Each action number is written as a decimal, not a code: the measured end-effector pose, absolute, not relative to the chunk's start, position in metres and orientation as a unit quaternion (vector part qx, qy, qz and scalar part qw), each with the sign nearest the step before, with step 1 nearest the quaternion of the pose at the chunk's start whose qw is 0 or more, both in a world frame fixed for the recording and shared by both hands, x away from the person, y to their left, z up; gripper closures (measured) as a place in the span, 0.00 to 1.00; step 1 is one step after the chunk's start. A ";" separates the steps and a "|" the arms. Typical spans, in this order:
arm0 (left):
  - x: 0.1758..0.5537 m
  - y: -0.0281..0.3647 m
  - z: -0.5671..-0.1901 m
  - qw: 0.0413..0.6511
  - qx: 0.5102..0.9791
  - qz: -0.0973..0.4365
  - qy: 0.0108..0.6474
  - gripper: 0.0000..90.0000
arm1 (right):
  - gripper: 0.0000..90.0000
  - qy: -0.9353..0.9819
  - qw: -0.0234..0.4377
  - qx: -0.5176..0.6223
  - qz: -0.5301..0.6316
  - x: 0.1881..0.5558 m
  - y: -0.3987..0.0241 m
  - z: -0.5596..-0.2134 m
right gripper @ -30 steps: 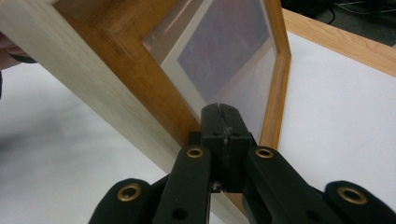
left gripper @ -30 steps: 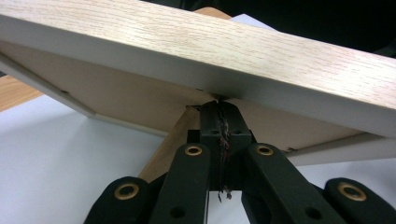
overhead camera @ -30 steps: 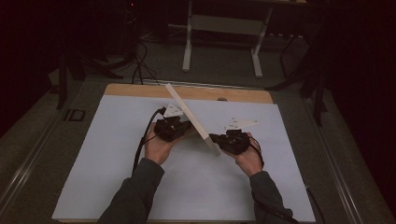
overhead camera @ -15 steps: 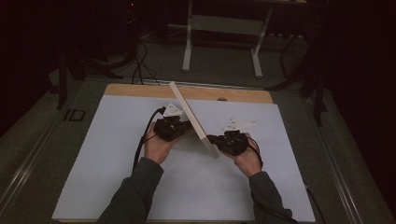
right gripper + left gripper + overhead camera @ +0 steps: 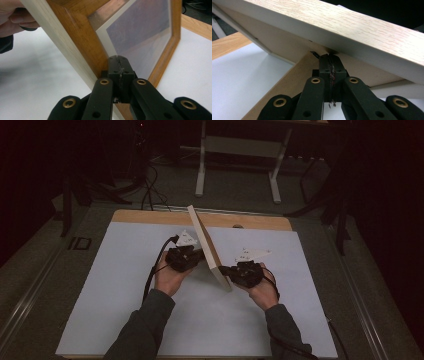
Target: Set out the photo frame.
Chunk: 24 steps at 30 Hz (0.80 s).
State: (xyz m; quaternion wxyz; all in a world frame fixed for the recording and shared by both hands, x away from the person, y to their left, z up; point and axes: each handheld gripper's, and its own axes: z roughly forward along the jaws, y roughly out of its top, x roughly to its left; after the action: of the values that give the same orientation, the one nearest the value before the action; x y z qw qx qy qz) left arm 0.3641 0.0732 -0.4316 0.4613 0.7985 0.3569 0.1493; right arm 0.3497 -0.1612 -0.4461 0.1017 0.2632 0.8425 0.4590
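On white table (image 5: 125,290), tilted picture frame (image 5: 207,245) between left gripper (image 5: 192,259) and right gripper (image 5: 227,270); both tongs pressed together, apparently touching frame.

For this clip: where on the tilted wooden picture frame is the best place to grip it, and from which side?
Grip the wooden picture frame by its thin border rail, coming from both faces at once. It stands on edge and leans, so one side alone would probably tip it. The shut left claw meets its back and the shut right claw its glazed front.

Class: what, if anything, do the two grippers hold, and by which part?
Nothing is gripped: both shut grippers, left gripper and right gripper, press tips against opposite faces of the tilted wooden picture frame.
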 end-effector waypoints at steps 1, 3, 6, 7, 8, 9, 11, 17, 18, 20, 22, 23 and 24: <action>0.364 0.073 -0.432 0.461 0.798 0.149 0.357 1.00 | 1.00 0.842 0.102 0.263 0.459 0.350 -0.161 -0.446; 0.364 0.073 -0.432 0.461 0.799 0.149 0.357 1.00 | 1.00 0.844 0.101 0.259 0.459 0.349 -0.160 -0.446; 0.364 0.073 -0.432 0.460 0.800 0.148 0.355 1.00 | 1.00 0.845 0.100 0.256 0.459 0.349 -0.157 -0.446; 0.364 0.073 -0.432 0.460 0.801 0.148 0.354 1.00 | 1.00 0.846 0.101 0.255 0.458 0.349 -0.157 -0.446; 0.363 0.073 -0.432 0.459 0.802 0.148 0.352 1.00 | 1.00 0.846 0.099 0.253 0.458 0.348 -0.156 -0.446; 0.363 0.073 -0.432 0.459 0.802 0.148 0.352 1.00 | 1.00 0.846 0.099 0.253 0.458 0.348 -0.156 -0.446; 0.363 0.072 -0.432 0.459 0.802 0.148 0.352 1.00 | 1.00 0.846 0.099 0.253 0.458 0.348 -0.155 -0.446; 0.363 0.074 -0.433 0.460 0.803 0.146 0.349 1.00 | 1.00 0.846 0.096 0.252 0.460 0.348 -0.151 -0.446; 0.363 0.075 -0.433 0.460 0.804 0.144 0.348 1.00 | 1.00 0.846 0.096 0.251 0.461 0.348 -0.151 -0.446; 0.363 0.076 -0.434 0.462 0.805 0.139 0.346 1.00 | 1.00 0.846 0.095 0.250 0.461 0.348 -0.149 -0.446; 0.362 0.077 -0.434 0.461 0.808 0.136 0.341 1.00 | 1.00 0.846 0.095 0.249 0.461 0.348 -0.148 -0.446; 0.362 0.078 -0.435 0.462 0.807 0.135 0.341 1.00 | 1.00 0.847 0.095 0.249 0.461 0.348 -0.148 -0.446; 0.361 0.078 -0.435 0.462 0.808 0.134 0.339 1.00 | 1.00 0.847 0.095 0.248 0.461 0.347 -0.147 -0.446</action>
State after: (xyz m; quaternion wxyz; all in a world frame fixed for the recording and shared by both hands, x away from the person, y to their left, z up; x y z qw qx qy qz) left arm 0.3614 0.0781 -0.4351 0.4622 0.8084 0.3389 0.1342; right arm 0.3475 -0.1471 -0.4461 0.0946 0.2484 0.8467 0.4608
